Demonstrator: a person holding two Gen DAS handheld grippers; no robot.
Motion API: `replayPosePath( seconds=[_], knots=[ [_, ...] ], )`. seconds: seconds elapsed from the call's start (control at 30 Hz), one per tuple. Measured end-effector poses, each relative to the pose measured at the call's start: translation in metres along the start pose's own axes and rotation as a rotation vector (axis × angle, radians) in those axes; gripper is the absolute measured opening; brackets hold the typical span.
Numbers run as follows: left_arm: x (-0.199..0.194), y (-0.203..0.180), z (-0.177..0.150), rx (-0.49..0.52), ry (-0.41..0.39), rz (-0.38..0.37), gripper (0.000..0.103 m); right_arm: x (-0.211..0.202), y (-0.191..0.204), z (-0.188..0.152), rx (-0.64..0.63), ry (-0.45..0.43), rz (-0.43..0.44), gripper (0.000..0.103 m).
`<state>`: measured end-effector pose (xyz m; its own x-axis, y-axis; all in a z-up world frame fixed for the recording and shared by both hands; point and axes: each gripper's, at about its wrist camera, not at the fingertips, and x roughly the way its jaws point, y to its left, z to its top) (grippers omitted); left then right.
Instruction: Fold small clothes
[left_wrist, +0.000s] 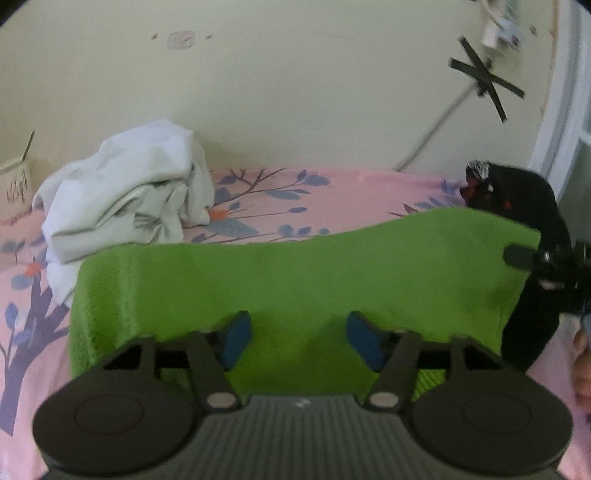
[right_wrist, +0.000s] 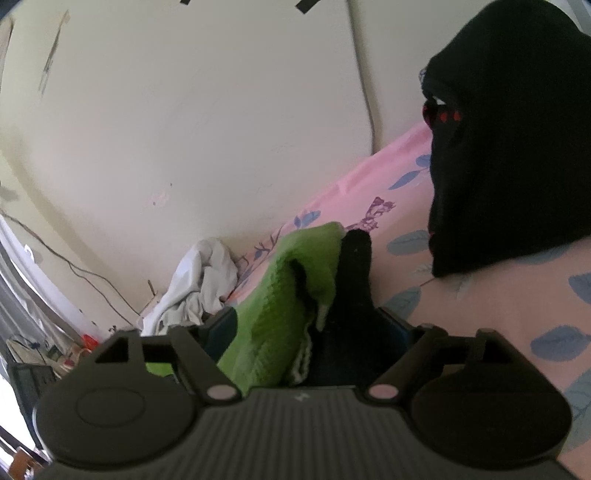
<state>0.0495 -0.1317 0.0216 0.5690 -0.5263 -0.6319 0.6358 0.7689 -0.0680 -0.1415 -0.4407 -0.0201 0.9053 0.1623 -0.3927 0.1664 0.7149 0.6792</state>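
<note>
Blue pads (left_wrist: 236, 338) of the left gripper (left_wrist: 301, 336) stood spread, with a fold of the green cloth (left_wrist: 295, 273) bulging up between them; the pads did not visibly press it, and whether they bore on it lower down could not be told. The green cloth, a knitted piece, hung stretched sideways above the pink bedsheet (left_wrist: 332, 199), its left edge drooping and ribbed. At the cloth's right end the right gripper (left_wrist: 532, 258) gripped it, seen only in part. A black garment (left_wrist: 532, 314) hung at that same end, behind and below the cloth's right corner.

Right gripper (right_wrist: 303, 332), own view: fingers largely hidden by fabric, so how far they stood apart could not be told exactly; green cloth (right_wrist: 280, 314) and a black piece (right_wrist: 351, 295) were both bunched between them, the black to the right of the green and touching it. A white inner edge showed along the green cloth's lower hem. A large black garment (right_wrist: 517, 147) with small red marks rose right of the cloth, close to the lens.

Behind the cloth's left end: a crumpled white garment (left_wrist: 125, 195) on the bedsheet, against the cream wall (left_wrist: 277, 92). The bedsheet (right_wrist: 498, 295) bore blue leaves and dark branches. On the wall above the cloth's right end: crossed strips of black tape (left_wrist: 484, 79) and a pale cable (left_wrist: 432, 129) running down to the bed.
</note>
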Motion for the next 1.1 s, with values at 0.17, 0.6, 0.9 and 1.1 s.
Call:
replayPosePath(
  seconds=[0.17,0.6,0.9,1.1],
  knots=[
    [0.001,-0.013,-0.015,0.068,-0.081,0.088,0.077,0.004,0.008,-0.003,-0.062,-0.002,-0.034,0.087],
    [0.005,-0.011,-0.013,0.065,-0.043,0.072,0.103,0.009,0.012,-0.006,-0.125,-0.004,-0.083,0.087],
    [0.003,-0.012,-0.015,0.085,-0.035,0.065,0.103,0.011,0.016,-0.008,-0.147,-0.008,-0.122,0.087],
    [0.001,-0.015,-0.019,0.102,-0.033,0.073,0.103,0.014,0.025,-0.011,-0.205,0.003,-0.168,0.087]
  ],
)
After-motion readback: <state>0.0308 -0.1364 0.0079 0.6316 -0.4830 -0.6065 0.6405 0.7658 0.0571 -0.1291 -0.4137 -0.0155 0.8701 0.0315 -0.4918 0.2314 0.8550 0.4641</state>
